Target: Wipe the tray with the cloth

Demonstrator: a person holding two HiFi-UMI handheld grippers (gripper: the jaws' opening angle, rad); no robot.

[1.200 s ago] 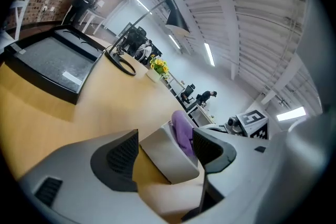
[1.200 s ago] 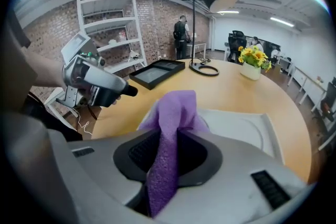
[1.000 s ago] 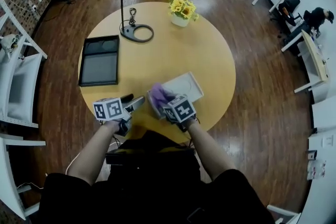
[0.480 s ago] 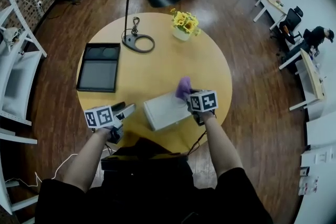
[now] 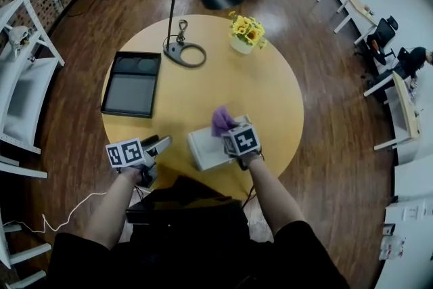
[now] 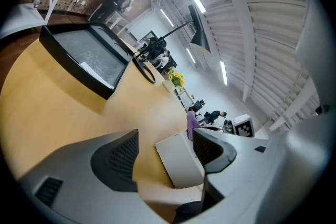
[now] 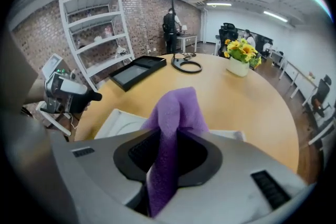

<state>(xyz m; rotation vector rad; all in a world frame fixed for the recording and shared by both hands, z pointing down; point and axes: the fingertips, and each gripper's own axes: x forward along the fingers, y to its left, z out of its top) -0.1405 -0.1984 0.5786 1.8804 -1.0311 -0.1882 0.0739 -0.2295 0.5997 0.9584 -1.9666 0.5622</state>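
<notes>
A white tray (image 5: 205, 150) lies on the round yellow table near its front edge. My right gripper (image 5: 227, 131) is shut on a purple cloth (image 5: 221, 120), which sticks up between the jaws over the tray's far right part. In the right gripper view the cloth (image 7: 176, 113) fills the gap between the jaws, with the tray (image 7: 118, 123) below. My left gripper (image 5: 161, 143) stands open just left of the tray, with nothing between its fingers. In the left gripper view the tray (image 6: 181, 162) lies beyond the open jaws.
A black tray (image 5: 130, 84) lies at the table's left. A black lamp base (image 5: 186, 52) and a pot of yellow flowers (image 5: 246, 32) stand at the back. White shelving (image 5: 20, 78) is left of the table. Bare tabletop (image 5: 270, 91) stretches to the right.
My right gripper carried the cloth from the tray's left end to the right, then a little back toward the middle. The left gripper stayed beside the tray.
</notes>
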